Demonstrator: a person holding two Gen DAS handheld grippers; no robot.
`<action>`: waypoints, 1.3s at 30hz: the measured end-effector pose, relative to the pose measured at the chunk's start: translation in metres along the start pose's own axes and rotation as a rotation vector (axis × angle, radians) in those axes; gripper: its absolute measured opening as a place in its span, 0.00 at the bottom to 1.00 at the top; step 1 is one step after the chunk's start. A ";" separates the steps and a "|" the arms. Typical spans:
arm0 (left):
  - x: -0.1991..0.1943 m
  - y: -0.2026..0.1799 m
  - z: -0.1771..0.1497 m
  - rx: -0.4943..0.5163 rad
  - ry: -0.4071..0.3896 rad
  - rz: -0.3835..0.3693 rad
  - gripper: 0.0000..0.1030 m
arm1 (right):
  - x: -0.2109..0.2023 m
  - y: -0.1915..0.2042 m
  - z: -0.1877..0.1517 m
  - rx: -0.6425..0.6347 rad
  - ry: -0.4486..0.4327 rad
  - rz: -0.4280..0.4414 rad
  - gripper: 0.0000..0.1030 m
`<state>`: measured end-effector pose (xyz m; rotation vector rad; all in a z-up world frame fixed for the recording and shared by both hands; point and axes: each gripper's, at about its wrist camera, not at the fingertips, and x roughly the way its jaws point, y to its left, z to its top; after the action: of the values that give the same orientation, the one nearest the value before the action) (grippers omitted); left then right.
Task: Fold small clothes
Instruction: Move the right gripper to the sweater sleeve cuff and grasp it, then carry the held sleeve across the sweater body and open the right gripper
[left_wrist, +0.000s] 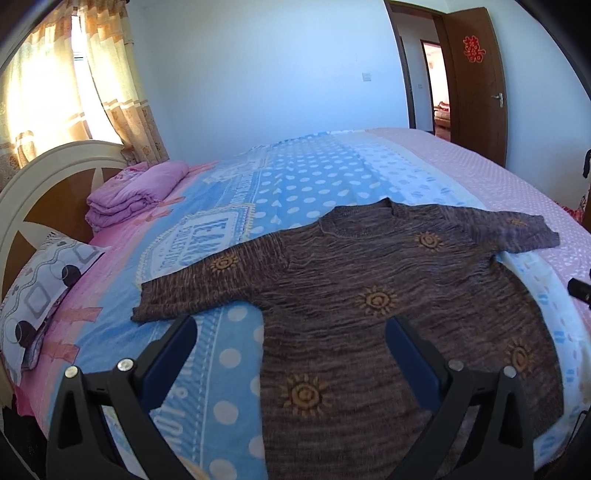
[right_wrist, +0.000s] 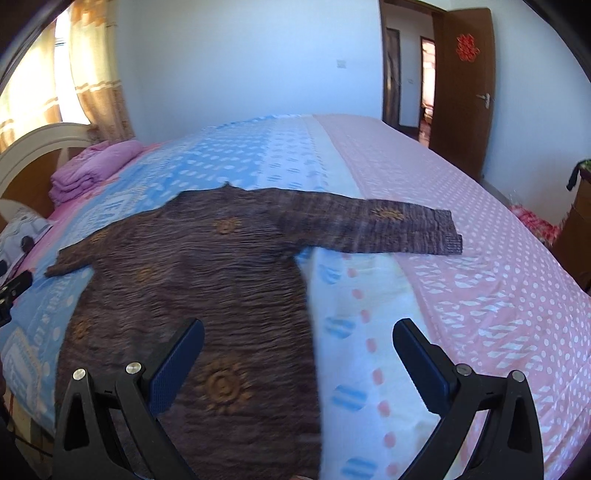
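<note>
Both tongs gape over the flat sweater.

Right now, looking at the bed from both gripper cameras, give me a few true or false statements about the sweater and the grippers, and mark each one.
1. The brown sweater lies spread flat with both sleeves out to the sides. True.
2. The left gripper is clamped on a sleeve. False: its jaws stand wide apart and hold nothing.
3. The right gripper is open above the sweater's lower edge and the bedspread. True.
4. The sweater is already folded in half. False: it shows no fold yet.
5. A folded purple blanket sits near the headboard. True.
6. The door is shut. False: it stands open.
</note>
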<state>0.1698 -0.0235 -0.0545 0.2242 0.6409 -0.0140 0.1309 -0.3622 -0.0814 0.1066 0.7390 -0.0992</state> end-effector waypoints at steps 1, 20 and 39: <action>0.010 -0.003 0.003 0.005 0.007 0.007 1.00 | 0.013 -0.012 0.005 0.023 0.020 -0.007 0.99; 0.146 -0.027 0.032 -0.006 0.095 0.124 1.00 | 0.148 -0.207 0.082 0.382 0.169 -0.205 0.57; 0.171 -0.015 0.026 -0.065 0.135 0.141 1.00 | 0.176 -0.194 0.122 0.226 0.180 -0.184 0.04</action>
<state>0.3210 -0.0336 -0.1386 0.2084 0.7574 0.1578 0.3169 -0.5799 -0.1227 0.2662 0.9152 -0.3525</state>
